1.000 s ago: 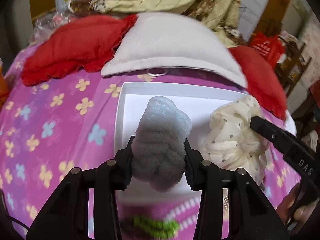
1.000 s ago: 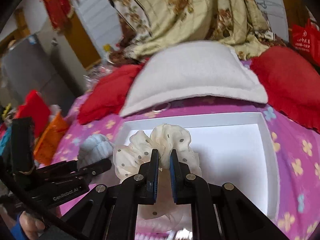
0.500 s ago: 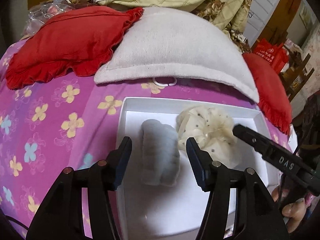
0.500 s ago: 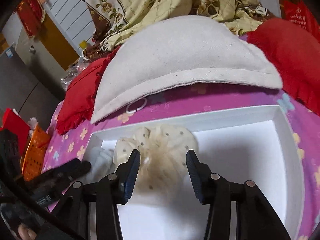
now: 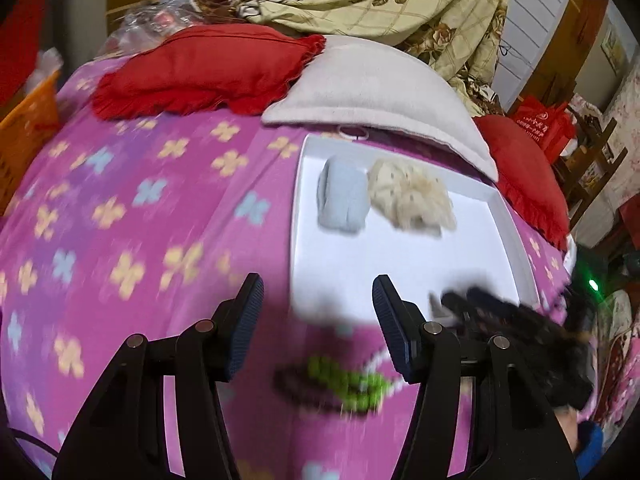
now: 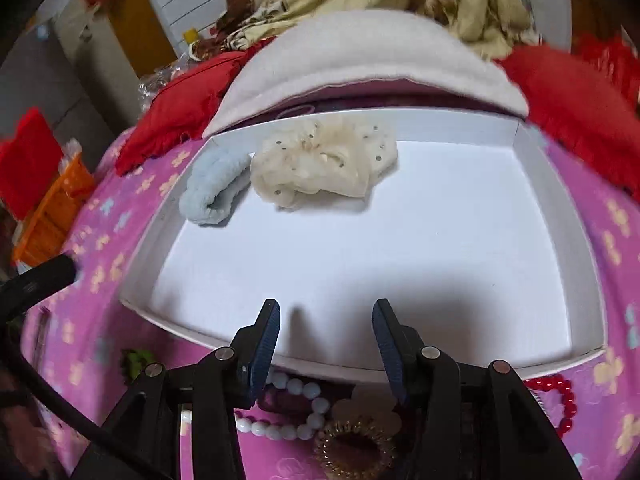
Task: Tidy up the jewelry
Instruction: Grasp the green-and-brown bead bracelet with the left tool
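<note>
Meanwhile, on a bed spread with a pink flowered sheet [image 5: 120, 216], I hold both claws wide apart with nothing in either. My right claw [image 6: 326, 322] hangs over the near rim of the white box [image 6: 560, 184], and my left claw [image 5: 318, 300] sits at that box's near left corner.

Two soft hair ties lie touching in the box's far left corner: a pale blue fuzzy scrunchie [image 6: 214, 188], ribbed and rolled, and a cream dotted scrunchie [image 6: 324, 160], gauzy and crumpled. Most of the box floor is bare.

What is left to sort lies outside the box, just before its near rim and right under my right claw: a string of round white beads [image 6: 296, 412], a brown coiled hair ring [image 6: 352, 452] and, toward the box's right, a red bead string [image 6: 560, 400]. A green beaded piece [image 5: 348, 380], blurred, lies off the near left corner, close below my left claw. I judge the white beads nearest to the right claw, their loop running roughly across its fingers.
</note>
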Tool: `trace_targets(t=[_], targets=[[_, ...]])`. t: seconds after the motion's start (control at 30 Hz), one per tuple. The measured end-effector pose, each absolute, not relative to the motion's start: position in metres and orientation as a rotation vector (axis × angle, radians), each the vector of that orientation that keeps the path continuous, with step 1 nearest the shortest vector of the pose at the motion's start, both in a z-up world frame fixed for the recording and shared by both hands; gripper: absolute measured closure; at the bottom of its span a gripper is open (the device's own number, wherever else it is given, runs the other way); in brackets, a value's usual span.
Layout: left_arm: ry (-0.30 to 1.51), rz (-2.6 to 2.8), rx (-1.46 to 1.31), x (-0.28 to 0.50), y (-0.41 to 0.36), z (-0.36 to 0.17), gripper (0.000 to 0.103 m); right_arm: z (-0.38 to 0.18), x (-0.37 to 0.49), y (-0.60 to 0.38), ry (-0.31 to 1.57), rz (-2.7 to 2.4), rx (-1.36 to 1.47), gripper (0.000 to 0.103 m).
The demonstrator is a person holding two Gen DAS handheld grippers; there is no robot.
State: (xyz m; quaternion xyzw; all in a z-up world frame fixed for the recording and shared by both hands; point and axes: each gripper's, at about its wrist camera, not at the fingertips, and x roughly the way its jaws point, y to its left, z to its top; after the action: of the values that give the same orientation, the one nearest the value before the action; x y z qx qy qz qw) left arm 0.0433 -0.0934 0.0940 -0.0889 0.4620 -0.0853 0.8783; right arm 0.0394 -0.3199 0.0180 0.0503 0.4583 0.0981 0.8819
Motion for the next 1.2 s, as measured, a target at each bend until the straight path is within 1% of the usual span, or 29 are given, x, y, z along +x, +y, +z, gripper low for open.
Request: trace_targets(t=[0.27,0.33,0.43,0.57,0.77,0.9,0.97,1.0,1.03,1.07,1.1,1.2], targets=[[0.960,-0.121,-0.212,-0.015,-0.063,0.083,0.047,0.019,0.019,-0.325,0.904,0.235,0.072,0.057],[0.975,-0.107,-0.204,-0.019,-0.061,0.078,0.046,0.026,0.020,-0.331,0.929,0.213,0.096,0.057],[0.994,-0.121,-0.194,-0.028,-0.064,0.075,0.046,0.050,-0.001,-0.350,0.869,0.226,0.173,0.057],[1.007,-0.158,-0.156,-0.031,-0.076,0.070,0.046,0.058,-0.045,-0.380,0.846,0.204,0.187,0.056],[1.049,-0.229,-0.125,-0.017,-0.110,0.051,0.047,0.032,-0.091,-0.424,0.886,0.137,0.272,0.056],[1.070,-0.229,-0.088,0.003,-0.130,0.039,0.047,0.028,-0.102,-0.438,0.881,0.131,0.339,0.056],[1.084,-0.211,-0.064,0.012,-0.137,0.034,0.051,0.029,-0.103,-0.436,0.875,0.136,0.346,0.056],[1.083,-0.206,-0.063,0.014,-0.138,0.032,0.061,0.028,-0.104,-0.435,0.873,0.141,0.348,0.056],[1.090,-0.194,-0.055,0.016,-0.139,0.031,0.079,0.028,-0.103,-0.433,0.873,0.149,0.346,0.056],[1.094,-0.177,-0.034,0.017,-0.139,0.031,0.086,0.028,-0.103,-0.430,0.874,0.156,0.342,0.056],[1.101,-0.167,-0.017,0.016,-0.140,0.031,0.090,0.027,-0.103,-0.427,0.876,0.163,0.336,0.056],[1.116,-0.155,-0.006,0.006,-0.132,0.029,0.090,0.022,-0.102,-0.419,0.897,0.184,0.330,0.056]])
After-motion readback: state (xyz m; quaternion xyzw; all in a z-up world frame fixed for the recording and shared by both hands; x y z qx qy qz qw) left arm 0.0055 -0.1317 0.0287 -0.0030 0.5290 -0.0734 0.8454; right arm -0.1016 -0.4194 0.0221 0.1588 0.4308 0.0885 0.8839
